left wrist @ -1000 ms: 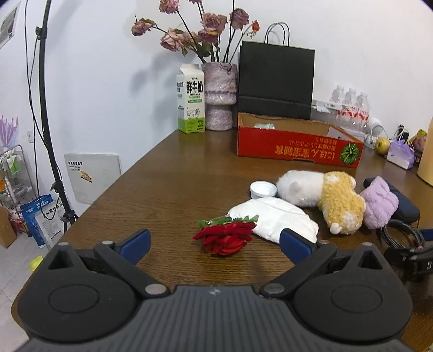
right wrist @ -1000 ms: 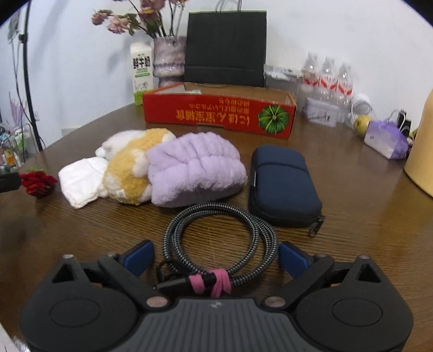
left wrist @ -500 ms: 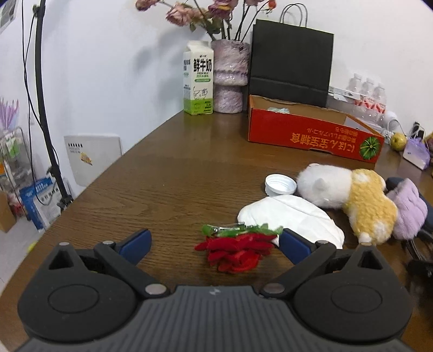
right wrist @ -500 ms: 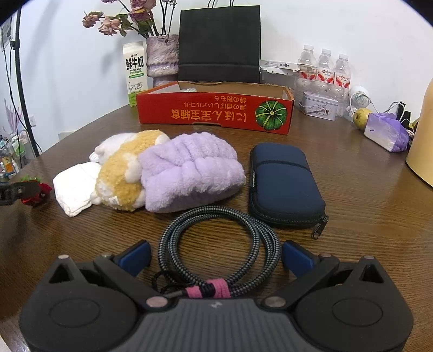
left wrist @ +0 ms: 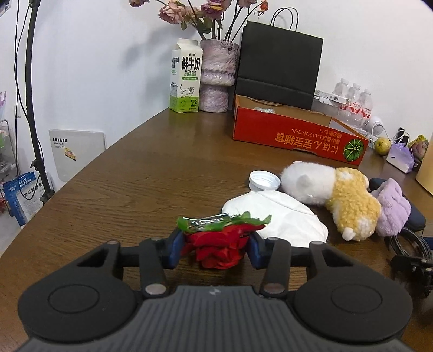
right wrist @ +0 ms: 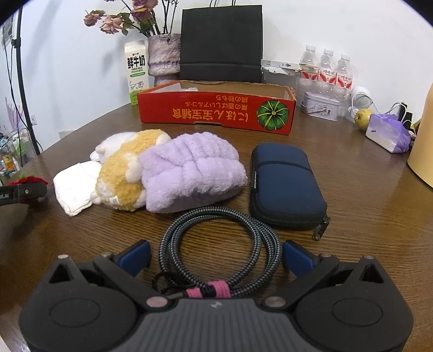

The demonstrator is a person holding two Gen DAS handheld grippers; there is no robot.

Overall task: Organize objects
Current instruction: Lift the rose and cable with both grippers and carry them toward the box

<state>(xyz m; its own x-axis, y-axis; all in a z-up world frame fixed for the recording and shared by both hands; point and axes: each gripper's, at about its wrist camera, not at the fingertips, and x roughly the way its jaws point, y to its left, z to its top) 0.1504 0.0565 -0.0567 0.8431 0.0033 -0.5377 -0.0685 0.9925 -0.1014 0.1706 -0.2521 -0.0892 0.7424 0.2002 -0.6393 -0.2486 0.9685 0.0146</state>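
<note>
Red rose (left wrist: 216, 247), lilac towel (right wrist: 193, 172), navy case (right wrist: 285, 186), black-and-white, perhaps grey, braided cable (right wrist: 222, 250)

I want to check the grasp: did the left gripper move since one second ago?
Yes. The left gripper came forward to the red flower and shut on it; the white cloth beside it kept its place.

The navy case (left wrist: 415, 216) at three o'clock hides mostly behind the purple towel (left wrist: 389, 209). The flowers (right wrist: 121, 19) at eleven o'clock are cropped by the top edge.
</note>
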